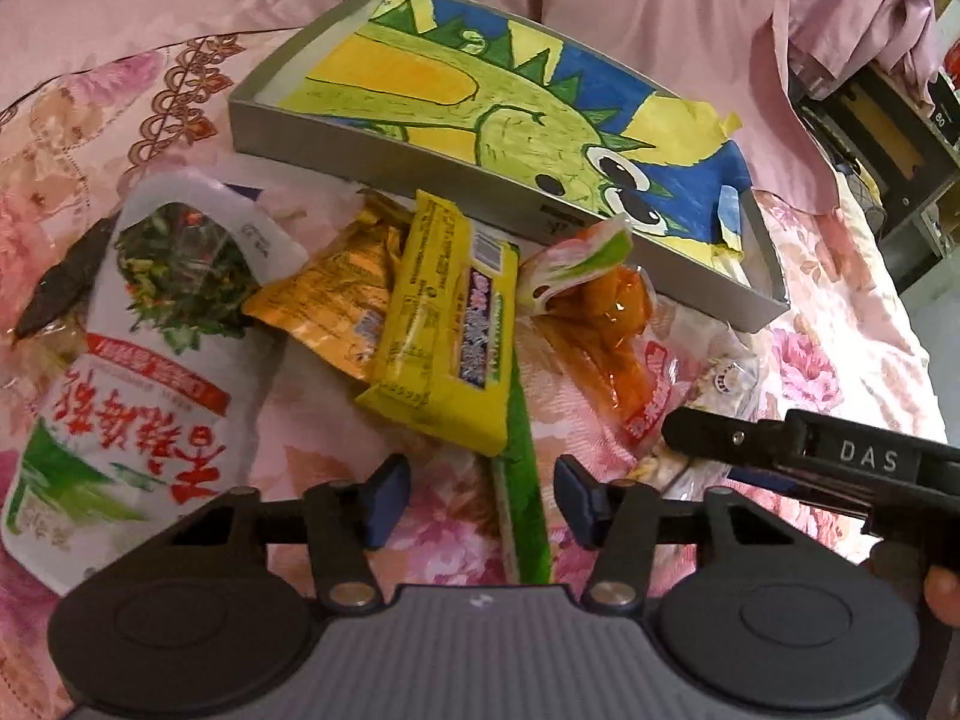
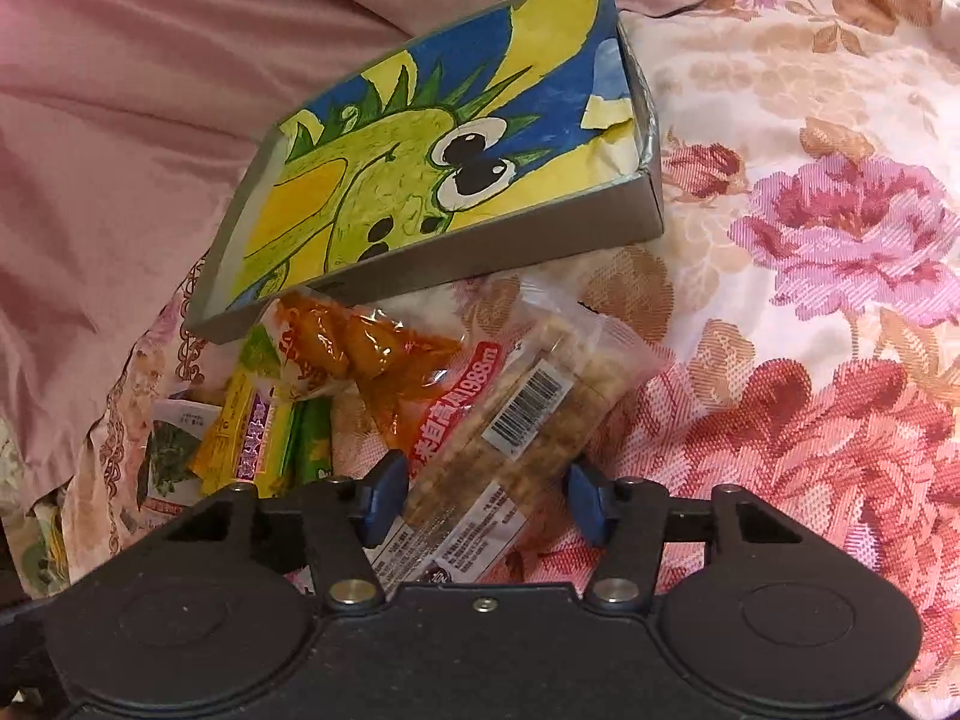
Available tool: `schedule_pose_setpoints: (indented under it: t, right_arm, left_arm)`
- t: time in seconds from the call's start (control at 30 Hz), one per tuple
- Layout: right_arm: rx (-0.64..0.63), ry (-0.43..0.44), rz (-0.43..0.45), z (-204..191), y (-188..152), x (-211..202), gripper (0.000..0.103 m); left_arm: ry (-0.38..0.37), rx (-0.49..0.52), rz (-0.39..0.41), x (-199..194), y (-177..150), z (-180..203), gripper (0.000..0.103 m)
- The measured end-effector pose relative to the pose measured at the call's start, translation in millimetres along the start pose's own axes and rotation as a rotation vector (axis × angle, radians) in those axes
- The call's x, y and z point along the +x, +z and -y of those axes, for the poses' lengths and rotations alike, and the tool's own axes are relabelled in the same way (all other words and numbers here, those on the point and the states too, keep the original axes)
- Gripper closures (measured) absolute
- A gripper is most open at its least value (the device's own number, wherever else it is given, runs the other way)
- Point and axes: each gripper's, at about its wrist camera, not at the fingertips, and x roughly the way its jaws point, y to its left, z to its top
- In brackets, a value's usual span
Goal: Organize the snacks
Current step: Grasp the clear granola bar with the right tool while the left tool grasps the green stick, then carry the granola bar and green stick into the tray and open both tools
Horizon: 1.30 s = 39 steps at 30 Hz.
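Right wrist: cracker pack (image 2: 510, 444) lengthwise between fingers (image 2: 379, 498)

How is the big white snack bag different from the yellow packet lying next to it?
The white bag is the larger, a soft pouch picturing green vegetables with red lettering; the yellow packet is smaller, flatter and brick-shaped, with a purple label. The white bag lies at the pile's edge; the yellow packet rests across an orange packet. Both lie on the floral bedspread, outside the box.
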Motion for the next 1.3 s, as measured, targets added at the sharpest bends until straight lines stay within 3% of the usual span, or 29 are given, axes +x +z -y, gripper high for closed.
schedule_pose_setpoints:
  t: [0.33,0.4,0.67,0.83,0.97,1.3]
  right_arm:
    - [0.005,0.016,-0.016,1,-2,7,0.04]
    - [-0.007,0.016,-0.016,-2,-3,7,0.045]
    - [0.079,0.053,0.003,5,-8,-19,0.054]
    - [0.096,0.066,0.017,12,-12,-31,0.056]
    - [0.118,0.086,0.037,14,-10,-35,0.057]
    - [-0.002,0.061,0.127,4,-16,-72,0.057]
  left_arm:
    - [0.042,0.097,0.002,9,-3,17,0.069]
    - [0.047,0.132,0.0,10,-6,22,0.081]
    - [0.027,0.082,-0.078,0,-16,22,0.082]
    - [0.061,0.153,-0.08,13,-20,31,0.078]
    - [0.086,0.176,-0.061,9,-27,36,0.083]
    - [0.044,0.069,-0.098,-18,-59,35,0.083]
